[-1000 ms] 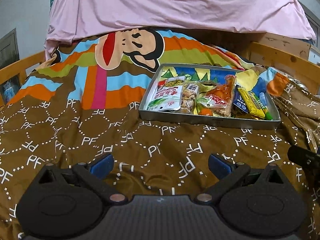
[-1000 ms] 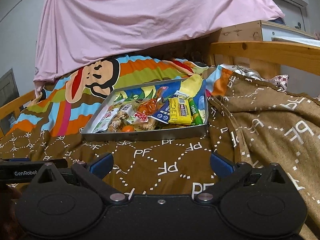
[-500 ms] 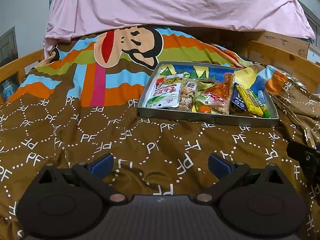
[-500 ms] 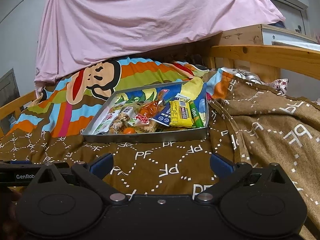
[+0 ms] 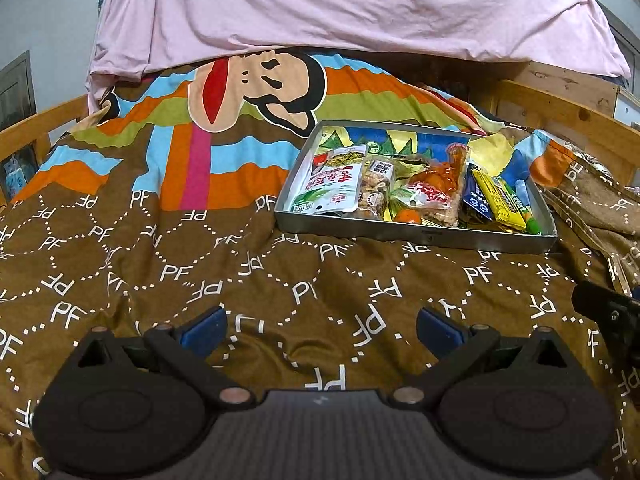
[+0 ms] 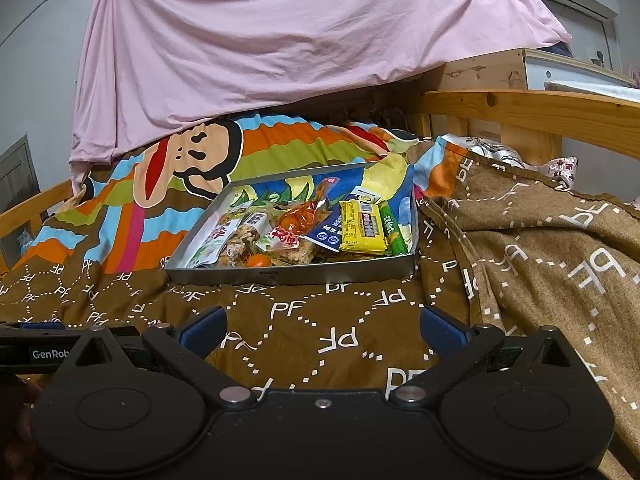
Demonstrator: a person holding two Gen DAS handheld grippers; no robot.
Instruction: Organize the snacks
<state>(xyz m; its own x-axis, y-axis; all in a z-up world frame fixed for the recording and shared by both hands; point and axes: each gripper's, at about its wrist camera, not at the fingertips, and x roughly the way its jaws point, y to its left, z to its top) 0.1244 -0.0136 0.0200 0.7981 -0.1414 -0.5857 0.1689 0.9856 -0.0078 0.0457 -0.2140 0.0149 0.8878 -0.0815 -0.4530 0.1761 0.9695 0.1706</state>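
Left gripper (image 5: 318, 326) w/ blue pads is spread wide, nothing in it, hovering over the brown "PF" print blanket (image 5: 248, 280). Right gripper (image 6: 320, 326) is the same, wide apart & empty. Shallow grey metal tray (image 5: 416, 234) sits on the blanket ahead of both, well apart from the fingers. Inside, L to R: white-green snack pouch (image 5: 334, 188), clear bag of orange-red snack (image 5: 434, 186), yellow wrapped bar (image 5: 498, 200), green stick pack (image 5: 524, 210).

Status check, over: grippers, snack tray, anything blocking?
Left gripper open, empty. Right gripper open, empty. Metal tray of snacks ahead on the blanket, untouched. Nothing between.
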